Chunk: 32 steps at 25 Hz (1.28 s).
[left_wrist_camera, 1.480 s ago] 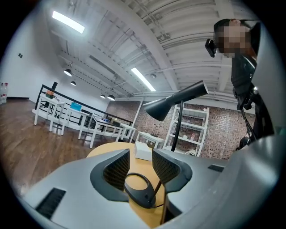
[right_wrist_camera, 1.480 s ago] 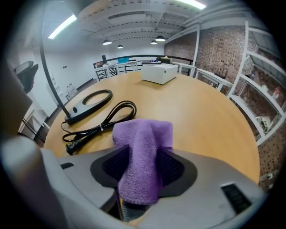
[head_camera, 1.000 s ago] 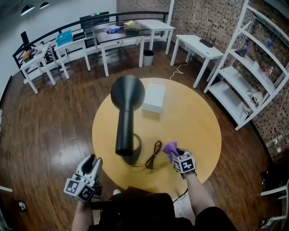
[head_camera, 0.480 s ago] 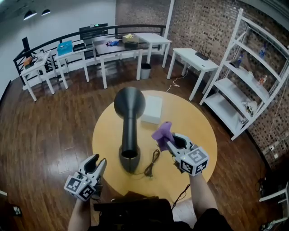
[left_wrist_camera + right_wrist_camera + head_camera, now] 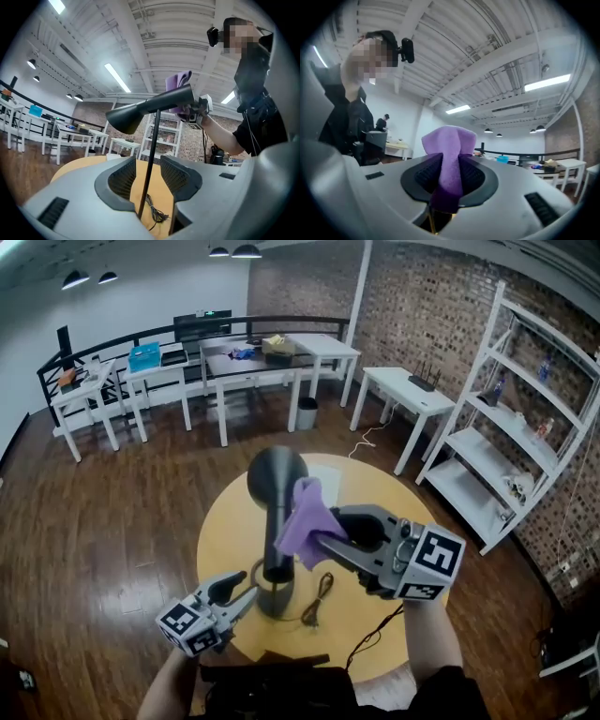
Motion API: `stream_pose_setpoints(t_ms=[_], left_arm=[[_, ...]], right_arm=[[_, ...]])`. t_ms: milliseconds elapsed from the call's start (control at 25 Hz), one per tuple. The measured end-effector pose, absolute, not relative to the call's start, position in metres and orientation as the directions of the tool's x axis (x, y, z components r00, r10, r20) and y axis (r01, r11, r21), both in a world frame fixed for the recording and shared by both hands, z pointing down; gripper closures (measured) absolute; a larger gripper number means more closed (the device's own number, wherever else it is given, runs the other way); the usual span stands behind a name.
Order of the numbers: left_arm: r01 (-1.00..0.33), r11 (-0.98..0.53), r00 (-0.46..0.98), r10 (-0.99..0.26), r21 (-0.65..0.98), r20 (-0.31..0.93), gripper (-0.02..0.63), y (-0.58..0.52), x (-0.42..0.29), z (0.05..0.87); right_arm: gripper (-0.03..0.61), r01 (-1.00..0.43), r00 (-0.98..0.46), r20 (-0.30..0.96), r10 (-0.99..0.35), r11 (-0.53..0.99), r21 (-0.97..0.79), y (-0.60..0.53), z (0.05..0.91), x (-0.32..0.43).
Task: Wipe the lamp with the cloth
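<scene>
Lamp [image 5: 276,479] stands on the round table [image 5: 225,521], purple cloth [image 5: 305,517] up beside its head, pinched tight in the right gripper [image 5: 323,542]. Left gripper [image 5: 246,594] has jaws apart, just opening wider, the lamp's stem between them untouched.

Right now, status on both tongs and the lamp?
Left tongs just been opening, loose around lamp stem. Right tongs shut on purple cloth, at lamp head, contact unclear. Cord by base, not in the way.

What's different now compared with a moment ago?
The right gripper, gripping the purple cloth, rose from the table to the lamp's head. The left gripper moved in around the lamp's pole, jaws just opening, not touching it. The lamp and cable stayed put.
</scene>
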<state>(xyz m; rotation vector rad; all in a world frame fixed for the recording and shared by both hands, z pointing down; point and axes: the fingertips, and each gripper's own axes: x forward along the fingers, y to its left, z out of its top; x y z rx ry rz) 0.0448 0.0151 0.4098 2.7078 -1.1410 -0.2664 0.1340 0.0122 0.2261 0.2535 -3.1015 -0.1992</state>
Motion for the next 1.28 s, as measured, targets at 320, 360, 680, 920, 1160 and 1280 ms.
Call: stream_pose_setpoints(t_ms=[320, 360, 680, 920, 1160, 1280], left_arm=[[-0.648, -0.739, 0.737, -0.669, 0.185, -0.092, 0.457, -0.012, 0.08, 0.401], [-0.643, -0.744, 0.743, -0.664, 0.181, -0.088, 0.457, -0.014, 0.082, 0.401], [-0.64, -0.756, 0.742, -0.655, 0.139, -0.144, 0.457, -0.021, 0.097, 0.384], [-0.642, -0.75, 0.73, -0.661, 0.158, -0.172, 0.457, -0.016, 0.096, 0.39], [-0.653, -0.733, 0.713, -0.679, 0.189, -0.172, 0.457, -0.014, 0.1, 0.403], [-0.657, -0.732, 0.712, -0.681, 0.178, -0.173, 0.458, -0.016, 0.097, 0.399]], right_arm=[[0.486, -0.088, -0.985, 0.135, -0.104, 0.989, 0.117, -0.001, 0.256, 0.103], [0.486, -0.089, -0.986, 0.134, -0.103, 0.991, 0.1, -0.005, 0.261, 0.1], [0.485, -0.216, -0.954, 0.185, -0.236, 0.969, 0.124, -0.06, 0.272, 0.094], [0.485, -0.292, -0.92, 0.239, -0.311, 0.95, 0.112, -0.113, 0.288, 0.085], [0.486, -0.339, -0.869, 0.333, -0.367, 0.93, 0.139, -0.165, 0.307, 0.086], [0.486, -0.366, -0.838, 0.376, -0.394, 0.919, 0.148, -0.188, 0.309, 0.082]])
